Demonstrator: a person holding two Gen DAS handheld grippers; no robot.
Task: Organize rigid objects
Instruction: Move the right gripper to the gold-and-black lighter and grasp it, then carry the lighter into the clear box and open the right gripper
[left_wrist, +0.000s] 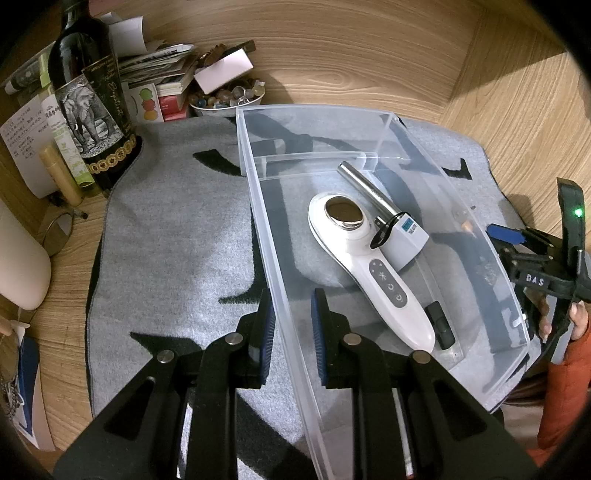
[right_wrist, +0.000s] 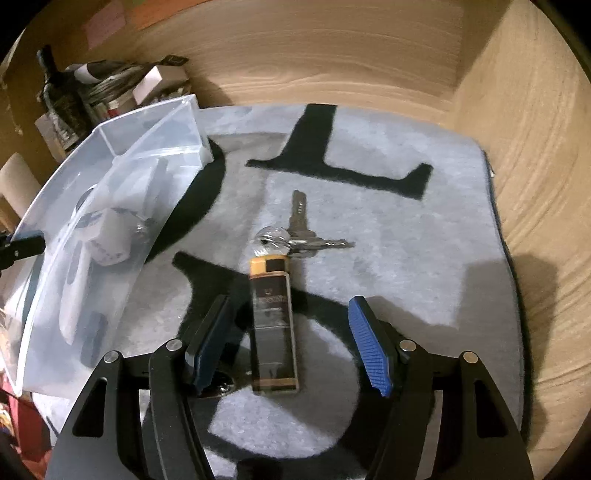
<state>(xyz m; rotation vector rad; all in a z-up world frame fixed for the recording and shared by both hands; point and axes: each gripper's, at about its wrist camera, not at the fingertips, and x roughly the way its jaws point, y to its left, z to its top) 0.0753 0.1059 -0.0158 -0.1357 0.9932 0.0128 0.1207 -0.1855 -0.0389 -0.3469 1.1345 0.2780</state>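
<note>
A clear plastic bin (left_wrist: 258, 206) stands on a grey mat (left_wrist: 166, 240). In it lie a white handheld device (left_wrist: 373, 273), a metal tube with a white tag block (left_wrist: 384, 210) and a small black stick (left_wrist: 441, 325). My left gripper (left_wrist: 293, 332) straddles the bin's left wall with its pads close on it. My right gripper (right_wrist: 291, 339) is open over a dark rectangular keychain fob (right_wrist: 273, 325) with keys (right_wrist: 303, 232) on the mat. The bin (right_wrist: 110, 173) shows at left in the right wrist view. The right gripper (left_wrist: 517, 240) also shows past the bin's right wall.
A dark wine bottle (left_wrist: 88, 96), papers, boxes and a bowl of beads (left_wrist: 229, 98) crowd the back left of the wooden desk. A wooden wall (right_wrist: 535, 184) rises at the right of the mat. A round-rimmed object (left_wrist: 55, 232) lies at left.
</note>
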